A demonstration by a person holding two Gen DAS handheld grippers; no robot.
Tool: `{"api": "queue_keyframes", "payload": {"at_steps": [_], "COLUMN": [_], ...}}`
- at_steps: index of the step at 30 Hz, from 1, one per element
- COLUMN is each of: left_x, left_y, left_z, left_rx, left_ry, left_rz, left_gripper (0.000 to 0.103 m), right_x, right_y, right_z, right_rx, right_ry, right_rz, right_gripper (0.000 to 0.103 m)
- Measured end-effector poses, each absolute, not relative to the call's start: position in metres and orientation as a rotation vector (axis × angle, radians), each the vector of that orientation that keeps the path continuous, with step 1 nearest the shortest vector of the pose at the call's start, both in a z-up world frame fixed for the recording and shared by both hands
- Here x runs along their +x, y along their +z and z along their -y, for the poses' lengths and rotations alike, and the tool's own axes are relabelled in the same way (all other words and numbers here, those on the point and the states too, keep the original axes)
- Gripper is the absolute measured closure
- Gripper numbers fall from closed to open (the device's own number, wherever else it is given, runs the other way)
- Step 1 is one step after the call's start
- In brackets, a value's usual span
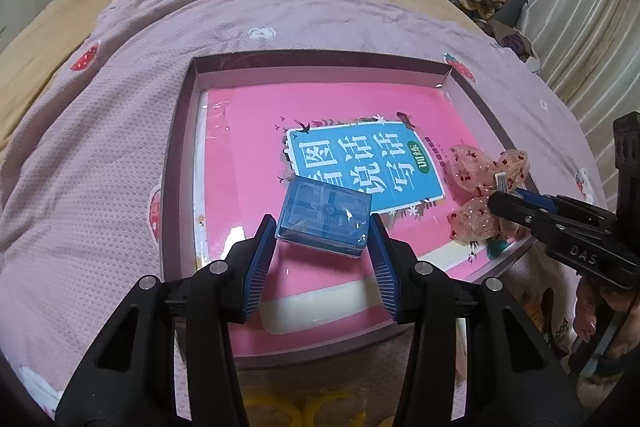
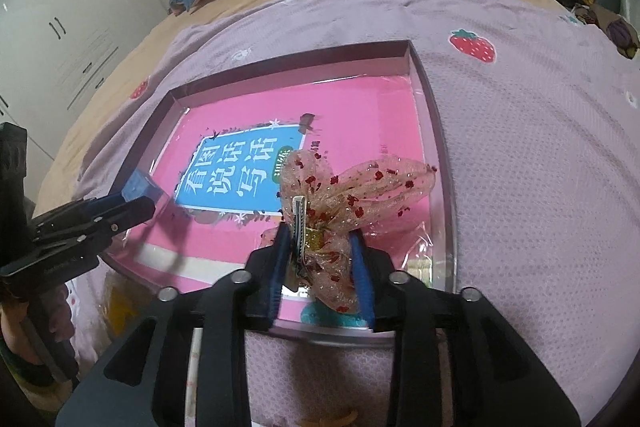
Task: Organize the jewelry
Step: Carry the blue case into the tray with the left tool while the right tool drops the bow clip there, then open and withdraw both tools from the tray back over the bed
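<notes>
Your left gripper (image 1: 322, 233) pinched the blue box (image 1: 325, 221), low centre; your right gripper (image 2: 320, 255), part-spread, bracketed the bow clip (image 2: 344, 199), which could have slipped.

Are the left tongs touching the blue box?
Touching. Left wrist view: the left tongs press their pads against both sides of the blue box.

both grippers look the same tbh: left gripper (image 1: 323, 227) and right gripper (image 2: 320, 247) are chunky black plastic with triangular cutouts, round silver screws, ribbed blue pads (image 1: 258, 263), and "DAS" lettering on the side
</notes>
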State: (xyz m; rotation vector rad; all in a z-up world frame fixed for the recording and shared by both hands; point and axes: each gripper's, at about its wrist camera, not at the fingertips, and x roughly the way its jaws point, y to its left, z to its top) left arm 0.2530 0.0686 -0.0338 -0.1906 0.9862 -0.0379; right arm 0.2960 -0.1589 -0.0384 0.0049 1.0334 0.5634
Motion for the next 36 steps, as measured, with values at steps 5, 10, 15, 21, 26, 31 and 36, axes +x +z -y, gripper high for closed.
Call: {"api": "queue_keyframes", "payload": {"at_steps": [5,10,15,21,26,31,36], "left_x": [0.252,0.250,0.242,0.226,0.209,0.188,0.167], "left_y": [-0.034,-0.033,-0.021,0.004,0.026,0.051,0.074], "left_z": [-0.066,-0.065,-0.065,-0.070,-0.074,-0.079,-0.084], "left_rx": [-0.184,-0.186,-0.187,-0.210,-0.229,-0.248,-0.272], "left_ry": [-0.034,-0.024,-0.007,0.023,0.041,0.064,0.076], "left_rz": [-0.992,-0.996,-0.967,-0.914,-0.866,-0.806,-0.747], "left_gripper": [0.065,0.064,0.046,0.028,0.016,0.010,0.010], "right_x": [0.287,0.276,0.260,0.243,0.230,0.214,0.200], "right_y": [-0.029,-0.015,-0.001,0.018,0.036,0.053,0.070], "right_z": [0.170,0.187,0.207,0.226,0.236,0.244,0.249], "right_rx": [0.026,0.055,0.078,0.107,0.114,0.118,0.119], "right_ry": [0.548,0.537,0.515,0.500,0.502,0.506,0.509], "right_rz": [-0.999,-0.952,-0.908,-0.870,-0.831,-0.793,-0.755], "right_gripper": [0.037,0.024,0.018,0.018,0.018,0.018,0.017]}}
